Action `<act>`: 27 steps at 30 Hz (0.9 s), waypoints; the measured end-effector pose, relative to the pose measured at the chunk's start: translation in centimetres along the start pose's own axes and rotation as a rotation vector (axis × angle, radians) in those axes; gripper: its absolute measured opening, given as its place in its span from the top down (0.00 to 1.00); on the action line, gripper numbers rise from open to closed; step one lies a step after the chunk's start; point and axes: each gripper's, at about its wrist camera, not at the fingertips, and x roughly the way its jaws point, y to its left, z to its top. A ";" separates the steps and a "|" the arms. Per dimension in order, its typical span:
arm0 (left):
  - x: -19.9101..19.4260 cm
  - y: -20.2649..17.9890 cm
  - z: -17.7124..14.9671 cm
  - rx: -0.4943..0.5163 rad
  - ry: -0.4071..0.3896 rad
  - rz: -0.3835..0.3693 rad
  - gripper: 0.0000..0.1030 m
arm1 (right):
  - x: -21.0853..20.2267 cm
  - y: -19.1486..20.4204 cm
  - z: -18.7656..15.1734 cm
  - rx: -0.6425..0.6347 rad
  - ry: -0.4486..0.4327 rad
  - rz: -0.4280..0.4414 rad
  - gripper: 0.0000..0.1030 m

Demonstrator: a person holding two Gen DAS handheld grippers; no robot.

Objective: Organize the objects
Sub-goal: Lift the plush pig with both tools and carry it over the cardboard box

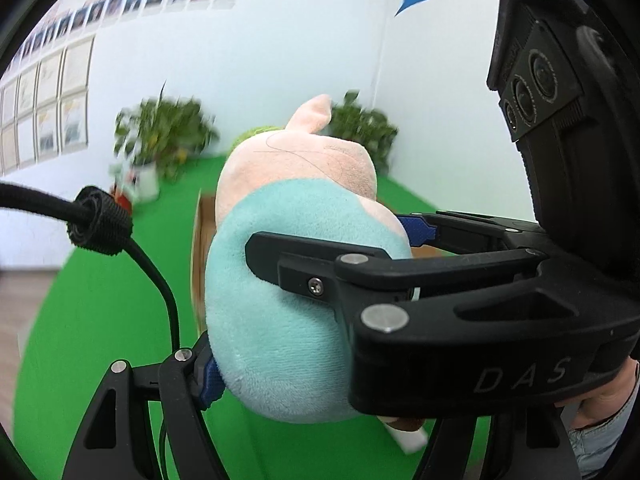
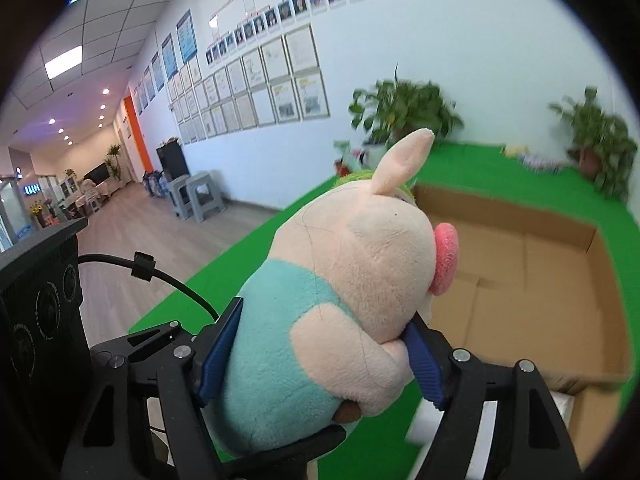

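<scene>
White walls hung with rows of framed papers point(image 2: 256, 80) and small portrait photos close off the room, and a bright green mat point(image 2: 460, 164) covers the floor below them. Two potted plants stand at the far edge of the mat, one near the papers point(image 2: 404, 108) and one toward the corner point(image 2: 600, 140); both are blurred. An open cardboard box point(image 2: 532, 280) sits on the mat, its inside bare as far as the right wrist view shows.

Both pairs of tongs grip one plush pig point(image 2: 320, 320), a pink toy in a mint-green shirt with a rosy snout point(image 2: 444, 260) and one ear point(image 2: 404, 160) standing up. It hangs clear of the mat, just beside the box's near left corner, snout turned toward the box. The right tongs point(image 2: 320, 364) clamp its body from either side, blue pads point(image 2: 424, 364) pressed into the plush at the back and under the chin. The left tongs point(image 1: 308, 304) hold the green belly, one blue pad point(image 1: 210, 380) sunk in at the lower left and the other at the upper right against the pink. In the left wrist view the right tongs' black finger lies across the toy's shirt, and a person's hand point(image 1: 600, 396) shows beneath their body. Something white point(image 2: 424, 428) lies on the mat under the toy, possibly a small carton; too little shows to be sure.
</scene>
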 end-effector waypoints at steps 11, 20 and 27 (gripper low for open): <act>3.8 -0.8 13.2 0.004 -0.026 0.015 0.32 | -0.7 -3.8 10.2 -0.097 -0.105 -0.052 0.29; 13.1 3.1 16.8 -0.085 0.133 0.043 0.32 | 6.0 -9.0 12.8 -0.045 0.030 0.023 0.29; 19.3 4.8 13.3 -0.131 0.226 0.052 0.32 | 11.5 -11.5 9.7 0.010 0.136 0.060 0.29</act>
